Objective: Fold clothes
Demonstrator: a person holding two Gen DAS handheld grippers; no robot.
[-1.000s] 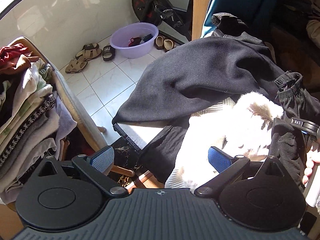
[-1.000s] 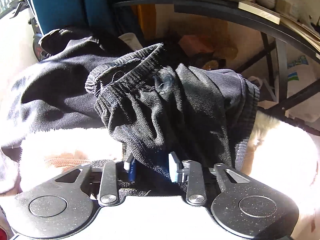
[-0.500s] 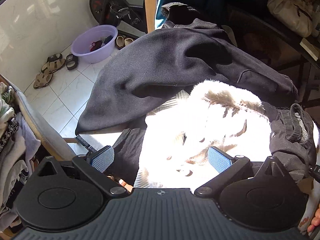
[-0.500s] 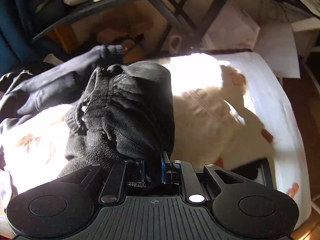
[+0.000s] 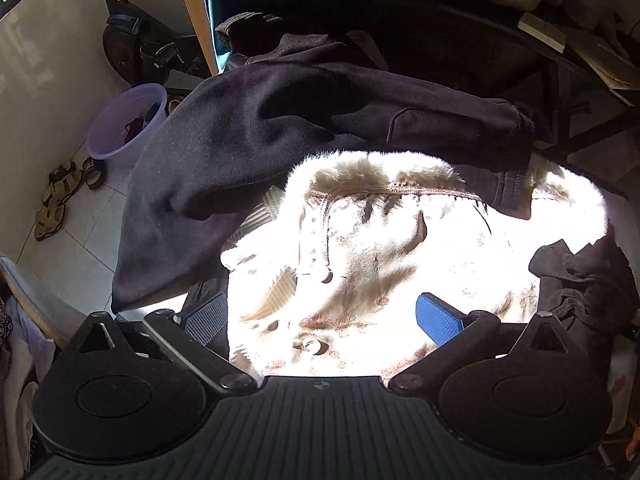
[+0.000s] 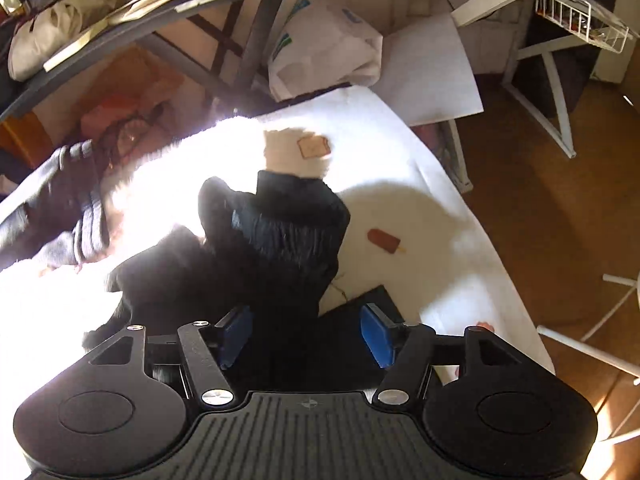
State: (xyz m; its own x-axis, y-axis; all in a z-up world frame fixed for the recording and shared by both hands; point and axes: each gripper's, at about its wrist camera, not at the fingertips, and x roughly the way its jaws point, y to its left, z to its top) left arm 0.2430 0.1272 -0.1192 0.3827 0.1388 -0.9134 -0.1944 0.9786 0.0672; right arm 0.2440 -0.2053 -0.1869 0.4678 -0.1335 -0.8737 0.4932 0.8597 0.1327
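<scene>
The crumpled garment (image 6: 276, 236) is black, lying on a white fleecy blanket (image 5: 400, 248) with small brown printed motifs, one a brown ice lolly (image 6: 384, 240). The large sweatshirt (image 5: 248, 132) is dark navy-black. Both grippers' pads (image 5: 438, 322) are blue on black bodies. The basin (image 5: 128, 128) is lilac, the sandals (image 5: 56, 204) tan, the floor tiles (image 5: 80, 256) white.
</scene>
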